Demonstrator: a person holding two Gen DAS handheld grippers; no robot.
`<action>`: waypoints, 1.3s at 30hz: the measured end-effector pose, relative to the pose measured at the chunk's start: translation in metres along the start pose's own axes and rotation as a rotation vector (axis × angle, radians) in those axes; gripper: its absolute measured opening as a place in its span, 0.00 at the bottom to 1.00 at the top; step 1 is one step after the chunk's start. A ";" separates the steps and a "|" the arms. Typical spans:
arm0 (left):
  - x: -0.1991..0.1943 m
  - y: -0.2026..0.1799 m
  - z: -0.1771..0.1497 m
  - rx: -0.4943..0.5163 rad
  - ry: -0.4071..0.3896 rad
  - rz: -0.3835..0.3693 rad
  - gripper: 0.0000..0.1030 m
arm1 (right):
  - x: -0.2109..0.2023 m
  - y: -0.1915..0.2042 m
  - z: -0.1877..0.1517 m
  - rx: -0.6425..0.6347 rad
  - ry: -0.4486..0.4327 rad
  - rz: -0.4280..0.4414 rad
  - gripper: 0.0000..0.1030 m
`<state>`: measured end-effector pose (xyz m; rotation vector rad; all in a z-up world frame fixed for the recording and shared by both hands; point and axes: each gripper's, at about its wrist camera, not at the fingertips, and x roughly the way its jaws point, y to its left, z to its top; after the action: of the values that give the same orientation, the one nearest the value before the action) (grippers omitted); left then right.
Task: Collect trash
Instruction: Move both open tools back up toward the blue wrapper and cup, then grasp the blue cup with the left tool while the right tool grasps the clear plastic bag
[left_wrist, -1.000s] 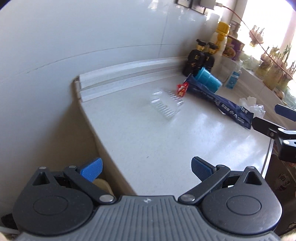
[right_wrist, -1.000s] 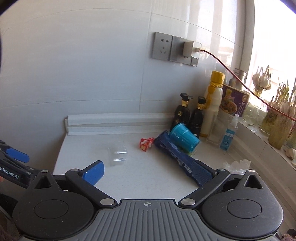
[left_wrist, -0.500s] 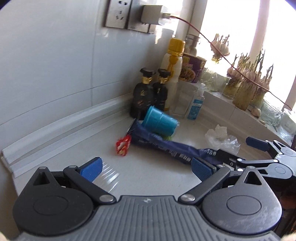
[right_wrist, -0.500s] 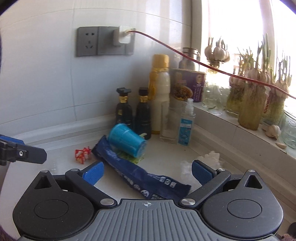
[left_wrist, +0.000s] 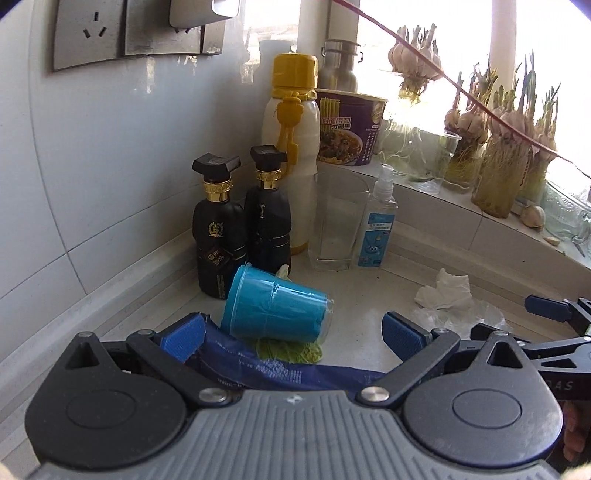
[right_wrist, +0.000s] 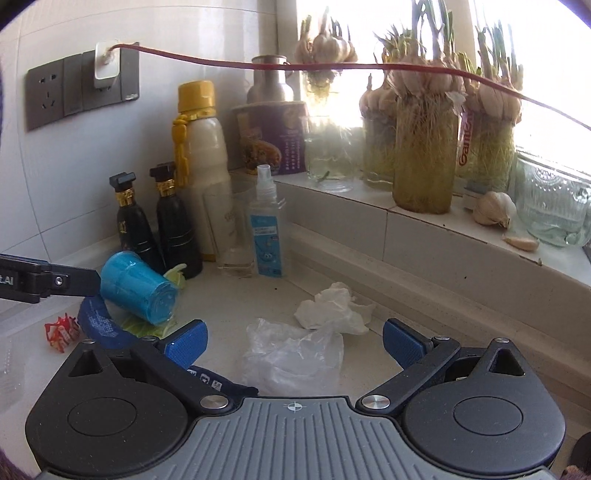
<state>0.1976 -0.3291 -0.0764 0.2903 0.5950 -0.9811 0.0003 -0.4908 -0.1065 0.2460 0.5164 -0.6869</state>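
Both grippers had swung rightward from the bare left end of the white table (left_wrist: 369, 295) toward its tiled corner under the sunlit windowsill. Left gripper (left_wrist: 291, 334) hung with jaws spread before the tipped blue plastic cup (left_wrist: 275, 310) on the dark blue wrapper (left_wrist: 288, 374). Right gripper (right_wrist: 293, 341), equally agape, hovered over clear crumpled plastic (right_wrist: 291, 356) beside white tissue (right_wrist: 332, 306).

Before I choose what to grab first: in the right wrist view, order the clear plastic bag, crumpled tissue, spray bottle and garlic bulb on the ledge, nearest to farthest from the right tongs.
1. Clear plastic bag, between the open right tongs.
2. Crumpled tissue, just beyond, slightly right.
3. Spray bottle, farther back by the wall bottles.
4. Garlic bulb, up on the ledge, far right.
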 end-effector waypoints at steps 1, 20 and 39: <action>0.005 0.001 0.001 0.010 0.005 0.005 0.99 | 0.002 -0.002 0.000 0.010 0.006 0.004 0.99; 0.036 0.037 0.038 -0.736 0.196 -0.030 0.83 | 0.018 -0.008 -0.004 0.071 0.061 0.030 0.99; 0.086 0.048 0.014 -1.048 0.231 0.214 0.59 | 0.032 -0.015 -0.005 0.140 0.128 0.018 0.74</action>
<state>0.2783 -0.3699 -0.1177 -0.4672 1.1764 -0.3352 0.0097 -0.5170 -0.1283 0.4273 0.5886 -0.6935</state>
